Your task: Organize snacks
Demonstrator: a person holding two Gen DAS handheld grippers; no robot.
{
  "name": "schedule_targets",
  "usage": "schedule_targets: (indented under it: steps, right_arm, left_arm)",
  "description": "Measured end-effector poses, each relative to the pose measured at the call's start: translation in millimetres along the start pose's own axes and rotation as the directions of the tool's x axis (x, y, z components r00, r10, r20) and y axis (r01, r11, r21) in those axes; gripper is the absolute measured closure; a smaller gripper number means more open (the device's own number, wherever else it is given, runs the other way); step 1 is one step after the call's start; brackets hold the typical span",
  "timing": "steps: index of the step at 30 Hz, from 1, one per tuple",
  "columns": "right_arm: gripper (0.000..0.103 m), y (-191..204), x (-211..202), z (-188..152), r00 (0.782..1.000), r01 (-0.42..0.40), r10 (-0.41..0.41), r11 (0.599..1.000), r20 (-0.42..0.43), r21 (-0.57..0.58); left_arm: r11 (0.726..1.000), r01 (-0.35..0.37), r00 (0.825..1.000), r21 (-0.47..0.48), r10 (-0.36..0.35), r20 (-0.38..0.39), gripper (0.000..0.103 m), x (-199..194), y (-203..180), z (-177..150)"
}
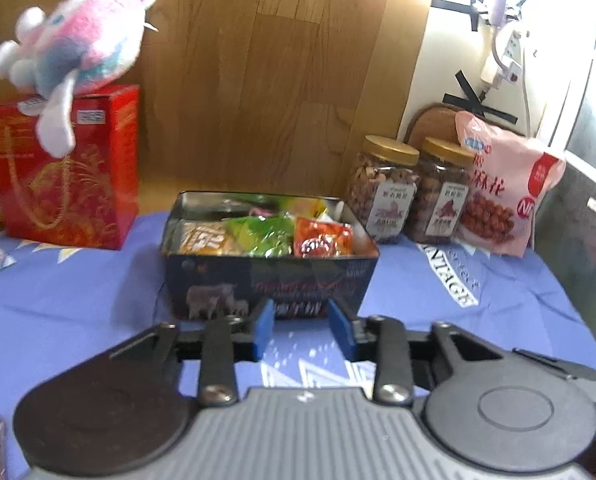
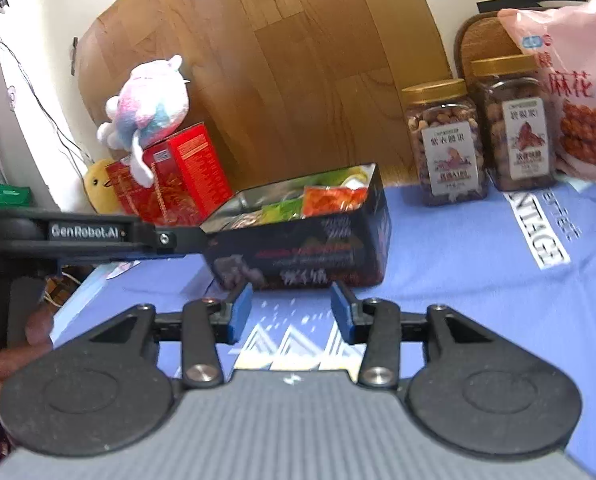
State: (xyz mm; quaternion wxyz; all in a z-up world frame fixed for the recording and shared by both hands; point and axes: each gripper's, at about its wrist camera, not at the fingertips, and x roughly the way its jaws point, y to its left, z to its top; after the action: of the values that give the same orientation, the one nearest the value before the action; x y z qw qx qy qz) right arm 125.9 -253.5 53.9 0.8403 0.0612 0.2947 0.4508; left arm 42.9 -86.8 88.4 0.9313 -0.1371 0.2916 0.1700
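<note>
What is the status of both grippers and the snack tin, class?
Left gripper, right gripper: open, empty. Dark rectangular metal tin: lidless, holding snack packets. Nothing in the way.

pink snack bag (image 2: pixel 577 92) cut off, tin (image 2: pixel 309 236) print blurred

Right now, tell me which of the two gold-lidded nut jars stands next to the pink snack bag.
The darker-filled jar, farther from the tin: the pink bag overlaps its side. The paler-nut jar stands between it and the tin, clear of the bag.
</note>
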Motion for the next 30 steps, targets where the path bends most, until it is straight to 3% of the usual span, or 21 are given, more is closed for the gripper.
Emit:
schedule_targets:
  steps: [3,7,11,14,19,22,27,30]
  right_arm:
    - [0.048,5,-14,-10,1.0,-0.003,0.003,1.0,-0.003,0.026]
    - [0.044,13,-31,-22,1.0,0.011,-0.011,0.998,0.007,0.061]
    - [0.03,22,-46,-29,0.999,0.028,-0.029,0.997,0.022,0.07]
    - [0.02,30,-55,-32,0.997,0.061,-0.063,0.997,0.039,0.05]
    - [0.013,38,-61,-33,0.994,0.09,-0.092,0.995,0.054,0.042]
    - [0.008,42,-61,-34,0.993,0.102,-0.103,0.994,0.06,0.032]
    - [0.007,43,-62,-36,0.992,0.103,-0.104,0.994,0.067,0.031]
    - [0.006,45,-64,-35,0.99,0.115,-0.116,0.993,0.081,0.024]
  left_arm:
    - [0.998,-0.056,0.998,0.035,0.054,0.04,0.057,-22,-9,-13]
    - [0.994,-0.1,0.993,0.042,0.096,0.071,0.054,-43,-15,-25]
    - [0.991,-0.13,0.989,0.033,0.127,0.077,0.054,-52,-16,-36]
    - [0.988,-0.15,0.986,0.026,0.148,0.073,0.043,-54,-15,-45]
    - [0.985,-0.171,0.983,0.015,0.17,0.066,0.018,-56,-12,-59]
    - [0.986,-0.165,0.985,-0.002,0.165,0.058,0.013,-58,-9,-63]
    - [0.984,-0.177,0.983,-0.03,0.179,0.052,0.002,-58,-2,-65]
    - [0.983,-0.182,0.982,-0.036,0.184,0.042,0.0,-57,-1,-65]
